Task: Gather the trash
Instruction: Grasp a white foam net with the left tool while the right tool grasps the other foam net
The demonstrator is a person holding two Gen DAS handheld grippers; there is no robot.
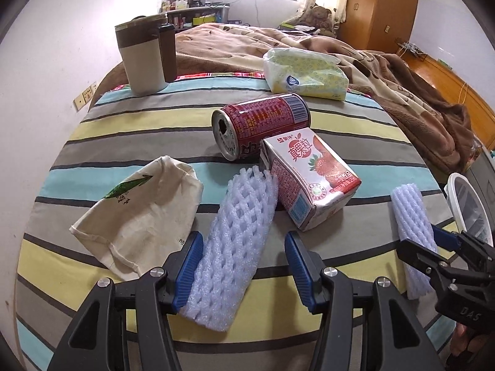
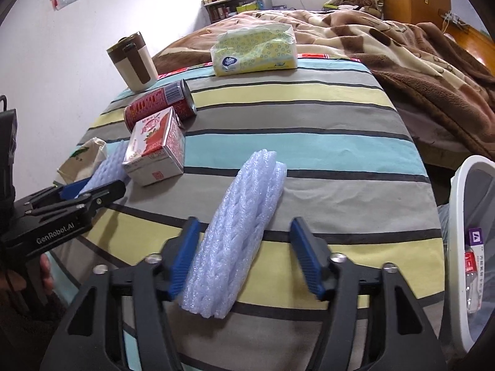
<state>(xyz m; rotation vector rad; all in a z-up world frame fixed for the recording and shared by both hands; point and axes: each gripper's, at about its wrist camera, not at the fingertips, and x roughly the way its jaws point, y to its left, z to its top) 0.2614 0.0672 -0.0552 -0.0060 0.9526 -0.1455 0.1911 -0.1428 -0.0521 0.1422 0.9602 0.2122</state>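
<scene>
Two foam fruit nets are lined up for pickup, one per gripper. Left gripper (image 1: 244, 266) straddles the wider foam net (image 1: 235, 247): left blue pad is touching its edge, right pad stands clear — not clamped. Right gripper (image 2: 244, 256) straddles the folded foam net (image 2: 238, 232) the same way, with the left pad against it and a gap on the right, so nothing is gripped yet.

Both nets lie flat on the striped sheet (image 1: 355, 130). The left one sits just beside the strawberry milk carton (image 1: 309, 182), which leans on the tipped red can (image 1: 260, 123); a small cloth bag (image 1: 139, 216) is on its other side.

For the grab, I'd centre each net between the pads before closing. Foam squashes, so close well in or it slips out on the lift. Keep the left fingertips off the carton. The white bin (image 2: 464, 216) at the bed's right edge looks like the drop point — already holding a bottle.

Pose: both grippers tilt steeply down toward the bed, side by side, each hand-held from behind; fingers of one hand (image 2: 46, 272) show under the left tool.
</scene>
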